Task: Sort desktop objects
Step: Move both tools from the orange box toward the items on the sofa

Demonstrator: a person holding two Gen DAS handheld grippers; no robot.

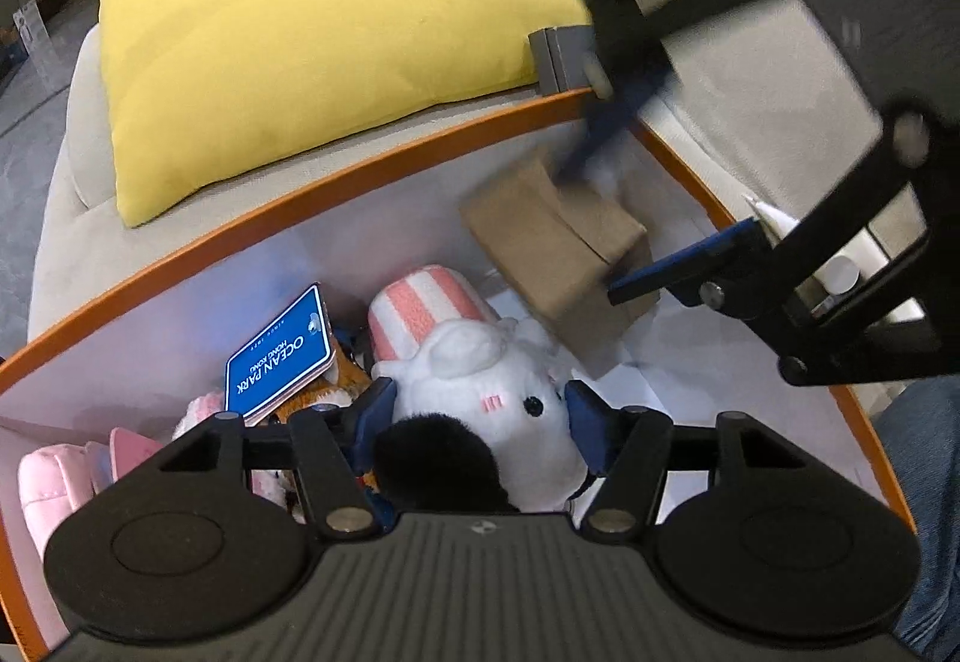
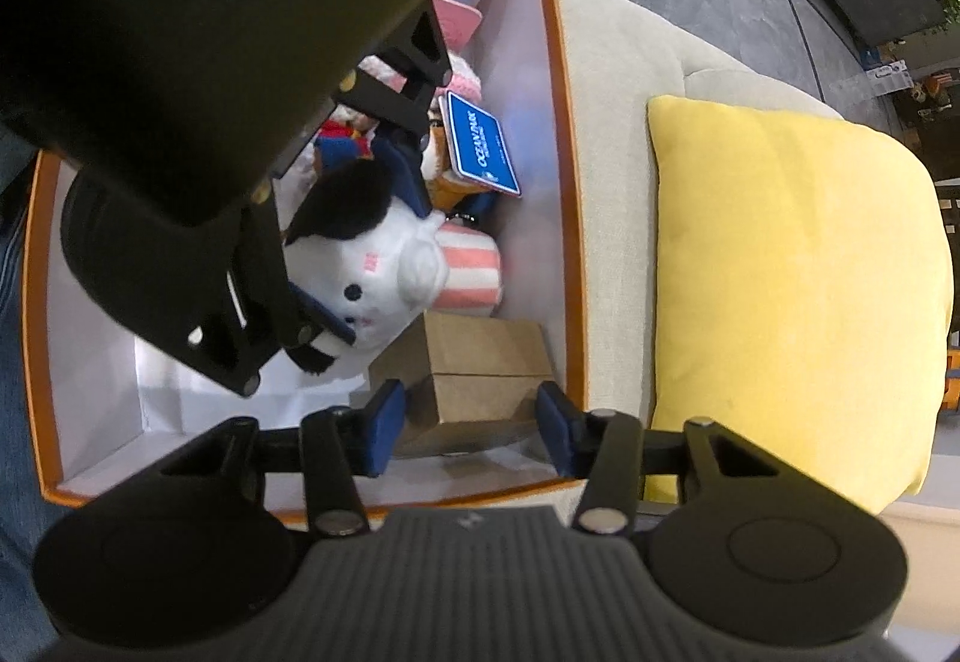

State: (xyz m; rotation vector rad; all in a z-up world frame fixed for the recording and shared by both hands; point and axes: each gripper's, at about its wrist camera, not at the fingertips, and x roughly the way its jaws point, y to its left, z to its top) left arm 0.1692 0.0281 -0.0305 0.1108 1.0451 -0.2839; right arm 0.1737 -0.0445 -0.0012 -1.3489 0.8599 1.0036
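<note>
Right wrist: my right gripper [image 2: 468, 428] straddles the cardboard box [image 2: 474, 380], pads not visibly pressing; lifting now risks slipping.

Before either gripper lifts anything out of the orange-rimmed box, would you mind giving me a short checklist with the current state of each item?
1. Left gripper astride the white plush toy: ok, a blue pad sits at each side of its head.
2. Left pads pressing the plush: cannot tell.
3. Right gripper astride the brown cardboard box: ok.
4. Right pads gripping the cardboard: cannot tell; a gap seems to remain on one side.
5. The two grippers clear of each other: not ok, they crowd closely over the orange-rimmed box.
6. Blue Ocean Park tag free of both grippers: ok.
</note>
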